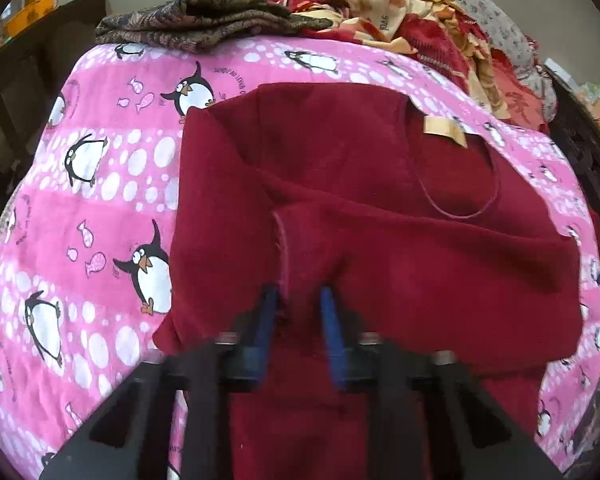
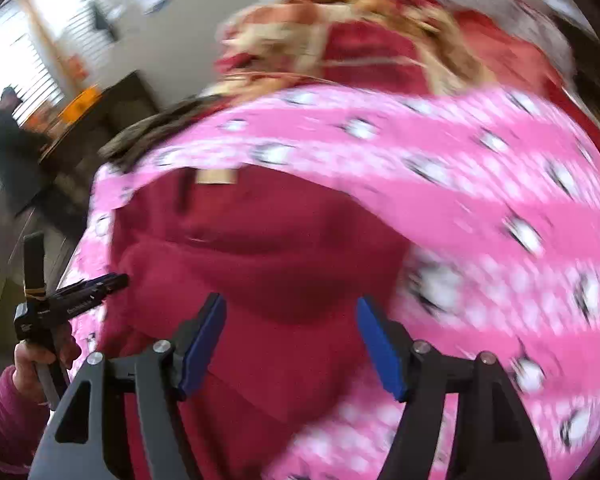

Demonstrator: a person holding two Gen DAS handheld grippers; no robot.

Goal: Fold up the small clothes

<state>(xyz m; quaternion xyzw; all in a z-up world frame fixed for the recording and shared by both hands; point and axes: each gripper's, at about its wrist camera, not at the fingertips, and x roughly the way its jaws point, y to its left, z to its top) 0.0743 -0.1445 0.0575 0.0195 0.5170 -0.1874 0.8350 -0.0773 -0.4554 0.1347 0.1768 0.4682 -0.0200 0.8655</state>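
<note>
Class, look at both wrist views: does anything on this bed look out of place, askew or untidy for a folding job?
Yes. The maroon garment lies rumpled on the penguin blanket, one fold bunched between the left gripper fingers. Behind it, a red and cream floral cloth sits in a loose unfolded heap.

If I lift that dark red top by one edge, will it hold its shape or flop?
The dark red top will probably flop: it already lies in soft creases on the pink penguin blanket. The fold pinched in the left gripper bunches up, so expect sagging. Its fuzzy-looking surface likely grips rather than slips.
</note>
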